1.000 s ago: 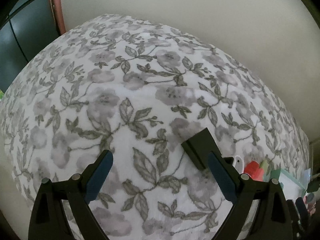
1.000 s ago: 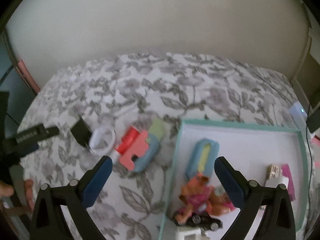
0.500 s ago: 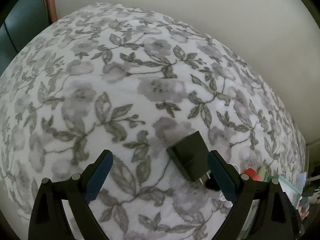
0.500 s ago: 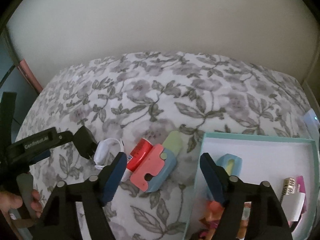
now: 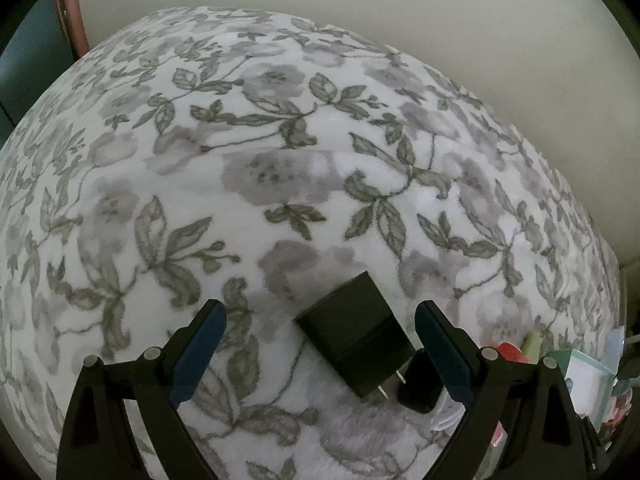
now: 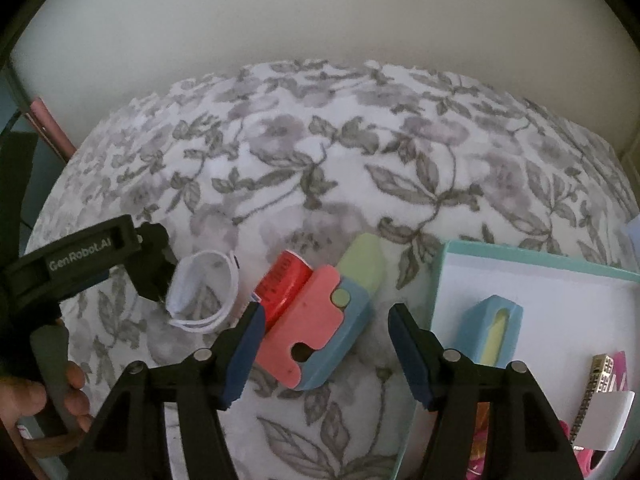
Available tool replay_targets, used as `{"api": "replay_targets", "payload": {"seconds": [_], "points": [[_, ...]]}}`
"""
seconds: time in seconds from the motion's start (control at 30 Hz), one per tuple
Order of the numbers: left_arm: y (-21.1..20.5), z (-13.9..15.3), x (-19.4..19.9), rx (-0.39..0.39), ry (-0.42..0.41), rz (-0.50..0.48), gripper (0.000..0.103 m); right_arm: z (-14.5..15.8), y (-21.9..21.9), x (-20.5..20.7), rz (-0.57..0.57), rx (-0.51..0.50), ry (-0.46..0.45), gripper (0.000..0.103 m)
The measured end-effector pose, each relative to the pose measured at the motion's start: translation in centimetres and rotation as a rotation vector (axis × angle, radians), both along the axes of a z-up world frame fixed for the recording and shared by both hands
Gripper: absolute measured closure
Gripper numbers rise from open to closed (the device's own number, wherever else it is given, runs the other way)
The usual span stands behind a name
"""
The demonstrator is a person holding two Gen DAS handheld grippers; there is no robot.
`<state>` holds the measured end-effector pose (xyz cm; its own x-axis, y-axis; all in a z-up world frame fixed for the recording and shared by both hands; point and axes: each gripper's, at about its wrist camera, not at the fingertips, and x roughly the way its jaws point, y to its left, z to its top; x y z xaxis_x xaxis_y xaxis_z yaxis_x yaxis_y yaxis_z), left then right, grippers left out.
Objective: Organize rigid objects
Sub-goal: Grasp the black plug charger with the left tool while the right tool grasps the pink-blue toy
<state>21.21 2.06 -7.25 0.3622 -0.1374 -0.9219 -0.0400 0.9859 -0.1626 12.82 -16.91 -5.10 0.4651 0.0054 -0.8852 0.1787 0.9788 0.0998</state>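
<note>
A black plug charger (image 5: 354, 336) lies on the flowered blanket (image 5: 280, 168), its prongs toward me. My left gripper (image 5: 320, 320) is open and straddles it, with a gap on each side. In the right wrist view a pink, blue and green toy block (image 6: 316, 328) lies between the fingers of my right gripper (image 6: 326, 318). The jaws are closing, and neither pad touches the block. A red cylinder (image 6: 282, 284) leans against the block's left side. A white coiled cable (image 6: 204, 292) lies beside the charger (image 6: 154, 268).
A teal-rimmed white box (image 6: 440, 280) stands at the right, holding a blue case (image 6: 496, 328) and several small toys. A person's hand (image 6: 40, 392) grips the left tool at the left edge. A pale wall runs behind the bed.
My left gripper moved in and down until the charger sat between its fingers. My right gripper shifted left from over the box to the toy block, and its jaws narrowed.
</note>
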Motion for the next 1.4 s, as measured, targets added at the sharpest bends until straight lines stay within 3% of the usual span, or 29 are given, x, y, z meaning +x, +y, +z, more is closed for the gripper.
{"api": "replay_targets", "payload": {"seconds": [0.07,0.2,0.43,0.73,0.97,1.4], "points": [[-0.2,-0.1,0.1,0.001,-0.002,-0.008,0.010,-0.2,0.0,0.1,0.000,0.003,0.010,0.040],[-0.4,-0.6,0.2,-0.010,0.008,-0.021,0.026,-0.7,0.0,0.3,-0.003,0.012,0.025,0.041],[-1.3,-0.5,0.0,0.003,0.007,-0.088,0.042,-1.1,0.0,0.3,0.016,0.011,0.054,0.049],[-1.3,-0.7,0.1,0.024,0.038,-0.140,0.043,-1.8,0.7,0.3,0.045,-0.043,0.083,0.051],[-2.1,-1.0,-0.1,0.098,0.027,-0.166,0.044,-2.3,1.6,0.7,0.062,-0.107,0.083,0.052],[-2.9,-1.2,-0.1,0.138,0.016,-0.172,0.047,-2.3,1.6,0.3,0.071,-0.121,0.064,0.052]]}}
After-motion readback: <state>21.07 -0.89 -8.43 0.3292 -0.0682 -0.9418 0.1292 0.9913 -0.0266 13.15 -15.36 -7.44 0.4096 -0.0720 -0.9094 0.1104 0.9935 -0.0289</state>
